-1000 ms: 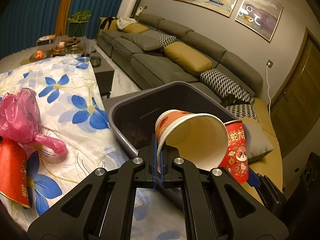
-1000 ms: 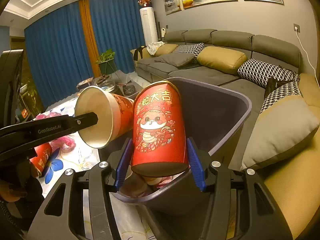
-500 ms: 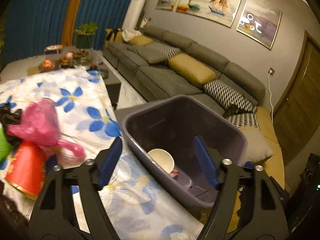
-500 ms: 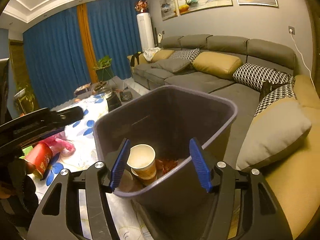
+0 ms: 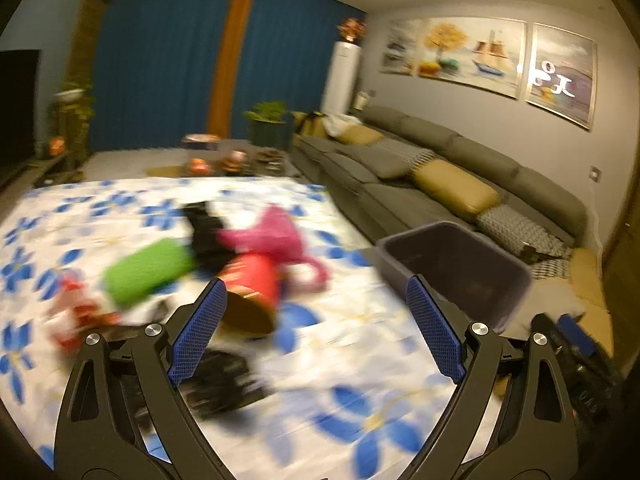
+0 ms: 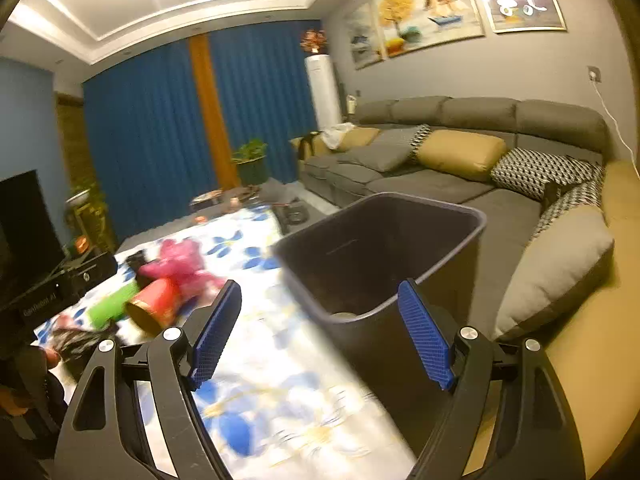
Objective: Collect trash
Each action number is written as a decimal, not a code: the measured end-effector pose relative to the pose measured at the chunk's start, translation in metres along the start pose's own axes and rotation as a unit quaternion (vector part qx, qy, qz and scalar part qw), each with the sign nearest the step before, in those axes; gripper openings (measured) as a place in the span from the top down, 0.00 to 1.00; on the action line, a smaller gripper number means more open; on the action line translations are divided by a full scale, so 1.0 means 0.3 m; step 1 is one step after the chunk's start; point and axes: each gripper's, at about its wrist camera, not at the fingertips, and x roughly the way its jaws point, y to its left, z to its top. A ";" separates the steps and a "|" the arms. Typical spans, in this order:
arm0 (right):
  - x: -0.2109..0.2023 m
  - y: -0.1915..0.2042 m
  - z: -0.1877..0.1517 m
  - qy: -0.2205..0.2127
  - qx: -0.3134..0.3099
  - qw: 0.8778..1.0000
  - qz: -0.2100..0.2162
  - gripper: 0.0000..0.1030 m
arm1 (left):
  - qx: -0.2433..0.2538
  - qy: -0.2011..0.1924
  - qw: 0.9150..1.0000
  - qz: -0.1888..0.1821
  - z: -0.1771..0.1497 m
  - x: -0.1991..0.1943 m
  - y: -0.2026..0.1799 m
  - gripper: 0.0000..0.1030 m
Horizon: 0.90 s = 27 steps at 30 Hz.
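Opening wide with nothing between its blue pads, the left gripper [image 5: 316,320] hangs over a flowered cloth [image 5: 340,360], its left finger [image 5: 198,332] just in front of a red cup [image 5: 254,284] lying on its side. Beyond the cup, blurred, lie a green roll [image 5: 148,270] and a pink bag [image 5: 276,236], with the bin [image 5: 456,264] off to the right. The right gripper [image 6: 320,328], jaws also opening and empty, points over the near rim of the bin [image 6: 440,216], which stands between cloth and sofa [image 6: 440,184].
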 end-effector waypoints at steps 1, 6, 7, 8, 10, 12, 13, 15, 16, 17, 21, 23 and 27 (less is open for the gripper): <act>-0.011 0.023 -0.006 -0.001 -0.005 1.000 0.005 0.24 | -0.004 -0.004 1.000 0.011 -0.013 -0.030 0.033 0.13; -0.058 0.146 -0.045 -0.005 -0.037 0.999 0.032 0.24 | -0.020 -0.018 0.997 0.073 -0.080 -0.167 0.208 0.13; -0.063 0.167 -0.052 -0.004 -0.040 0.999 0.037 0.24 | -0.023 -0.022 0.996 0.084 -0.095 -0.195 0.244 0.13; -0.067 0.195 -0.064 -0.001 -0.044 0.998 0.046 0.24 | -0.027 -0.024 0.995 0.090 -0.104 -0.215 0.269 0.13; -0.073 0.248 -0.080 0.002 -0.051 0.997 0.060 0.24 | -0.036 -0.023 0.993 0.107 -0.122 -0.253 0.325 0.13; -0.073 0.293 -0.095 0.006 -0.058 0.996 0.067 0.24 | -0.040 -0.022 0.992 0.121 -0.134 -0.276 0.369 0.13; -0.069 0.314 -0.101 0.009 -0.061 0.995 0.072 0.24 | -0.042 -0.022 0.991 0.126 -0.139 -0.286 0.385 0.13; -0.061 0.365 -0.115 0.016 -0.072 0.994 0.083 0.24 | -0.050 -0.022 0.990 0.131 -0.145 -0.309 0.429 0.13; -0.058 0.379 -0.121 0.017 -0.075 0.993 0.086 0.24 | -0.055 -0.022 0.989 0.135 -0.145 -0.318 0.444 0.13; -0.053 0.407 -0.128 0.019 -0.080 0.993 0.089 0.24 | -0.060 -0.023 0.988 0.138 -0.147 -0.327 0.465 0.13; -0.029 0.471 -0.148 0.031 -0.095 0.991 0.094 0.24 | -0.072 -0.019 0.987 0.144 -0.155 -0.341 0.513 0.13; -0.006 0.493 -0.161 0.040 -0.100 0.990 0.094 0.24 | -0.077 -0.017 0.986 0.145 -0.157 -0.341 0.539 0.13; 0.063 0.542 -0.189 0.067 -0.110 0.987 0.095 0.24 | -0.082 -0.014 0.986 0.146 -0.165 -0.329 0.569 0.13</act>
